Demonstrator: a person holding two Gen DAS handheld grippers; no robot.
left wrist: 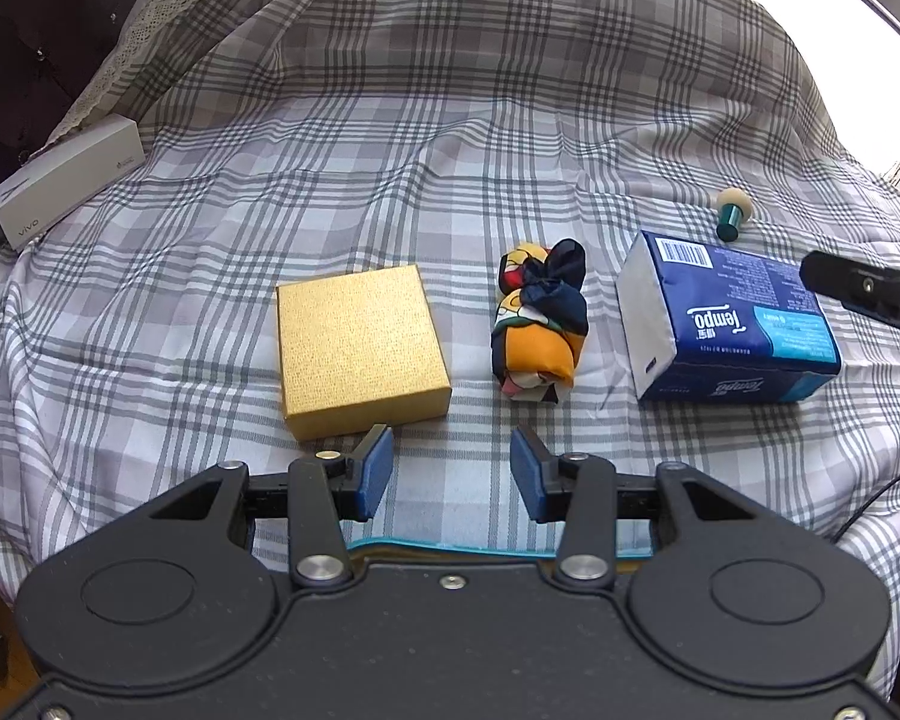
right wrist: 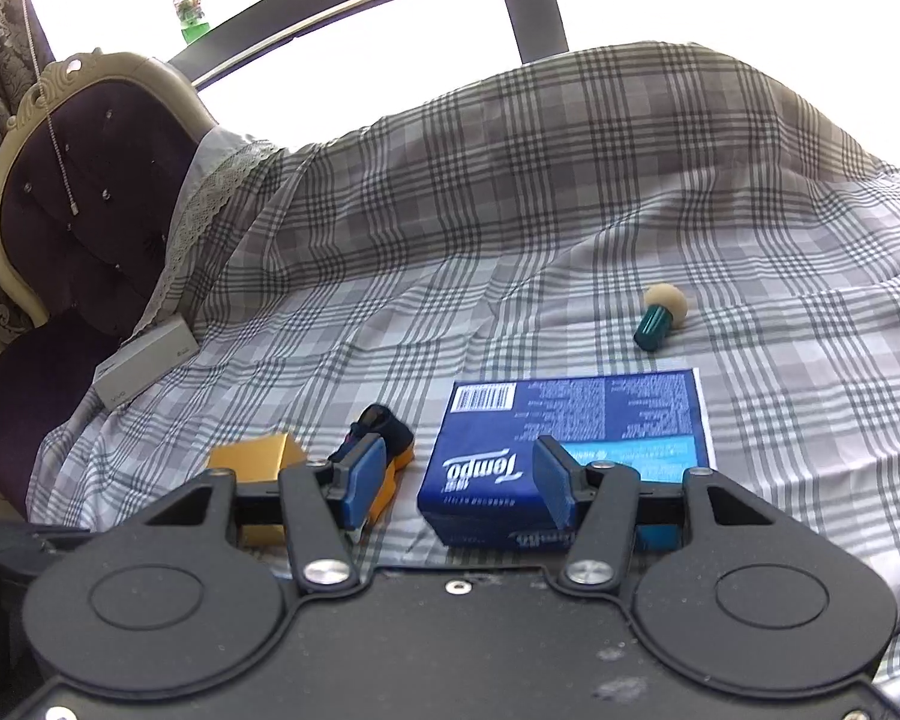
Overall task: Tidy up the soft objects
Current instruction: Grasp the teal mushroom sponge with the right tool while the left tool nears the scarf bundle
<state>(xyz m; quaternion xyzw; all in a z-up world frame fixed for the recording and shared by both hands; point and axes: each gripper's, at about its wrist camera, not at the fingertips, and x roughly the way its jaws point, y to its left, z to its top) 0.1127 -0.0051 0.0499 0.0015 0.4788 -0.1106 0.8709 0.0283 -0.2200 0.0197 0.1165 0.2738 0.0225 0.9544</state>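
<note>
My left gripper hovers, jaws apart and empty, below the gold box and knotted scarf mid-frame. My right gripper, also parted and empty, is above the blue tissue pack on the plaid sheet.

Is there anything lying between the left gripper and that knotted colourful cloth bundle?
Nothing visible. Only bare checked bedsheet lies between the open left gripper and the cloth bundle; the gold box sits off to its left.
</note>
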